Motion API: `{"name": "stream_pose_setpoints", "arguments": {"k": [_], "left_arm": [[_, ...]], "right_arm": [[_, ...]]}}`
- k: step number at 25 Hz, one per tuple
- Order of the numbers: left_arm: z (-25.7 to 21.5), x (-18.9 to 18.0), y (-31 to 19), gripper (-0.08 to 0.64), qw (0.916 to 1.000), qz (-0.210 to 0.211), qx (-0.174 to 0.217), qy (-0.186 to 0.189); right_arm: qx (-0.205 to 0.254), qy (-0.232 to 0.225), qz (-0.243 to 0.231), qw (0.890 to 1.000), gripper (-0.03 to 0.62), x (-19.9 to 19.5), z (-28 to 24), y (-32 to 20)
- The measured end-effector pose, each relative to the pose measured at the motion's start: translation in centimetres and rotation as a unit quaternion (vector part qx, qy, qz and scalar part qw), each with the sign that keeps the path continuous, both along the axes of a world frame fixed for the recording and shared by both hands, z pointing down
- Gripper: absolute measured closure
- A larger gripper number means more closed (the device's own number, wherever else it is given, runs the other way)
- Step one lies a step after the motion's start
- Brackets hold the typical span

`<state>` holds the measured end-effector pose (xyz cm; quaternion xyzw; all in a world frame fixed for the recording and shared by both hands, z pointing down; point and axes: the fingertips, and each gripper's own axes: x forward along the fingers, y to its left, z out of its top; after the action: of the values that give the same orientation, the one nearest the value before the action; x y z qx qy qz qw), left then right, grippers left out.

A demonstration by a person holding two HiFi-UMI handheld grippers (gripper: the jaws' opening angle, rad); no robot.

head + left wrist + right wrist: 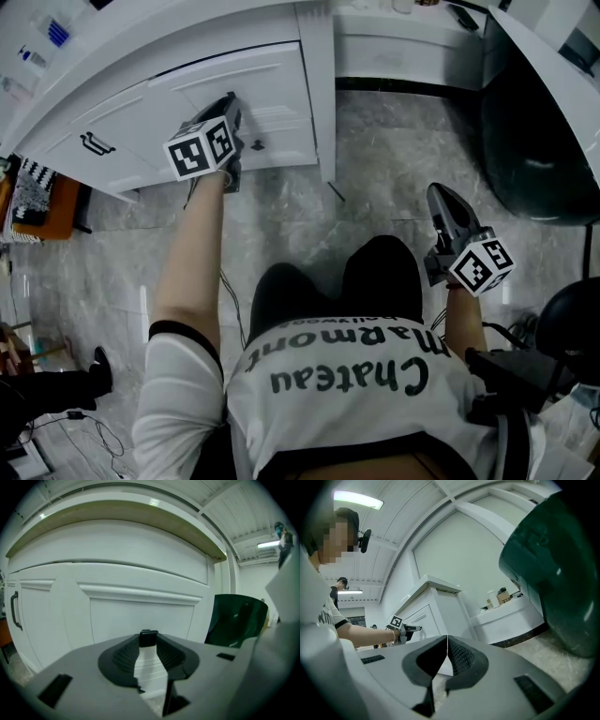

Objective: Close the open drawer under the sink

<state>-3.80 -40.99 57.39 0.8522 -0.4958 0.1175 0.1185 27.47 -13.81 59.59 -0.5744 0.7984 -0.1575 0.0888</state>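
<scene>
Grippers: two (left gripper [231,101], right gripper [439,195]). Drawer [281,103]: one. Drawer handle [148,638]: one. Green bin [534,141]: one.

Grey marbled floor [281,230], a low white counter [403,52], a dark green rounded object [530,141], a ceiling strip light [358,499].

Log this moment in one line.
left gripper: closed on black knob of drawer front | right gripper: shut, empty | drawer gap: unclear

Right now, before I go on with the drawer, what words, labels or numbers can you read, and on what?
"Chateau Marmont": white T-shirt, upside down in the head view.
Smaller line beside it on the shirt: too blurred to read.
Print on the brown box on the counter: too small to read.
</scene>
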Motion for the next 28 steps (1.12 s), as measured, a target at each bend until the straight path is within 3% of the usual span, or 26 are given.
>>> {"name": "stream_pose_setpoints", "arguments": {"k": [7, 10, 15, 21, 28], "left_arm": [[-0.2, 0.2, -0.4, 0.454, 0.9998, 0.017, -0.007, 0.010], [0.0, 0.2, -0.4, 0.454, 0.9997, 0.014, 0.009, 0.017], [0.2, 0.0, -0.1, 0.454, 0.9990, -0.001, 0.040, -0.019], [0.8, 0.7, 0.3, 0.454, 0.9971, 0.039, -0.005, -0.066], [0.7, 0.9, 0.5, 0.454, 0.9898, 0.069, -0.087, -0.090]], "right_arm": [[-0.028, -0.014, -0.023, 0.999, 0.580, -1.9, 2.7, -1.3], [-0.041, -0.029, -0.033, 0.998, 0.580, -3.0, 3.3, -2.2], [-0.086, -0.051, -0.047, 0.994, 0.580, -4.8, 2.1, -2.5], [-0.140, -0.076, -0.039, 0.987, 0.580, -5.0, -1.4, -1.1], [-0.180, -0.074, -0.066, 0.979, 0.580, -8.0, -7.1, 0.4]]}}
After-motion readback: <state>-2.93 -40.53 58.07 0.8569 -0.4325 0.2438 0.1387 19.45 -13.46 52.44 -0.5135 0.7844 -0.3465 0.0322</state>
